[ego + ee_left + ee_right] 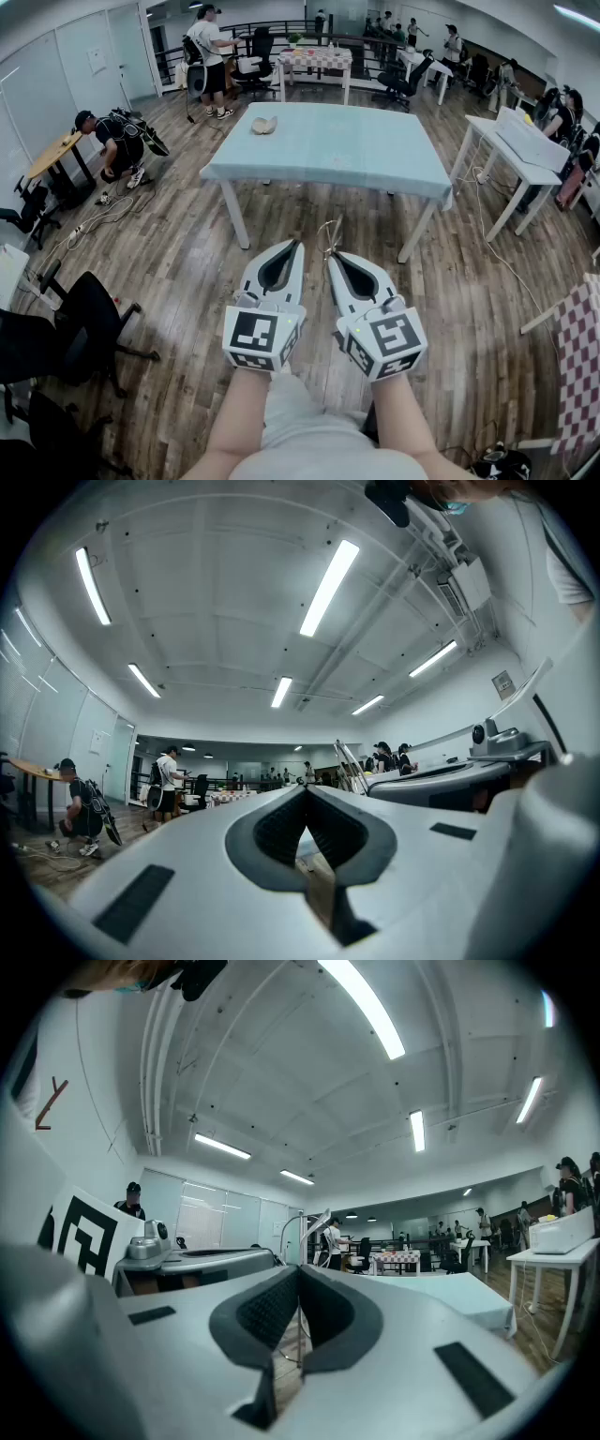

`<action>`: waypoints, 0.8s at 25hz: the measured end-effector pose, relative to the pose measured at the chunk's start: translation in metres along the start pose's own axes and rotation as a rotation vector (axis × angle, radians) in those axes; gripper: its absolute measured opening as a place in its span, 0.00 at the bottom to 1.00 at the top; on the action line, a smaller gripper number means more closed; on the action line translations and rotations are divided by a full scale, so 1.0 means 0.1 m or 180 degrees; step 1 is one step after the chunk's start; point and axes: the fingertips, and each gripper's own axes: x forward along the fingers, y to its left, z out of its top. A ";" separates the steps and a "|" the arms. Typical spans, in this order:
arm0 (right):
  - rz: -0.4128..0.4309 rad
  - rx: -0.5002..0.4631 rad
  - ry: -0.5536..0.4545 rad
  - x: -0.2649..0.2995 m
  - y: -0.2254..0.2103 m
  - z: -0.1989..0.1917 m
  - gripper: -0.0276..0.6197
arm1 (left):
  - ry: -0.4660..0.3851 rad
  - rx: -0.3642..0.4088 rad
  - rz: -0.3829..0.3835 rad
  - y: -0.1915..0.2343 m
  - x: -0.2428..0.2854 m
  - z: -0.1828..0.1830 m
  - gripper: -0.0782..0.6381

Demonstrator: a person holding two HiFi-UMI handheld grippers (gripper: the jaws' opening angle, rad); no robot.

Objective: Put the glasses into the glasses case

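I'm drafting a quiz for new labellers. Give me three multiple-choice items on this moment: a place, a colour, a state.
1. Where on the table does the glasses case lie? A near its near right corner; B near its far left corner; C at its middle.
2. What colour is the table's top? A light blue; B red; C black.
3. What is the right gripper doing? A standing open, empty; B shut on a cable; C shut on the glasses.
Key: 1 B, the beige case sits by that corner. 2 A, the top shows pale blue. 3 C, its jaws pinch the thin frame.
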 end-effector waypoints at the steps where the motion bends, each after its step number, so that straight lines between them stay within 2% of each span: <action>1: -0.0003 -0.0001 -0.0007 0.01 -0.02 0.00 0.06 | 0.0002 0.0011 0.0005 0.00 0.01 0.00 0.12; 10: 0.0131 0.0097 0.0097 0.20 -0.08 -0.13 0.06 | 0.0073 0.0004 0.0068 0.08 0.13 -0.13 0.12; 20: 0.0184 0.0149 0.0140 0.92 -0.08 -0.20 0.06 | 0.0136 -0.0050 0.0105 0.70 0.41 -0.29 0.12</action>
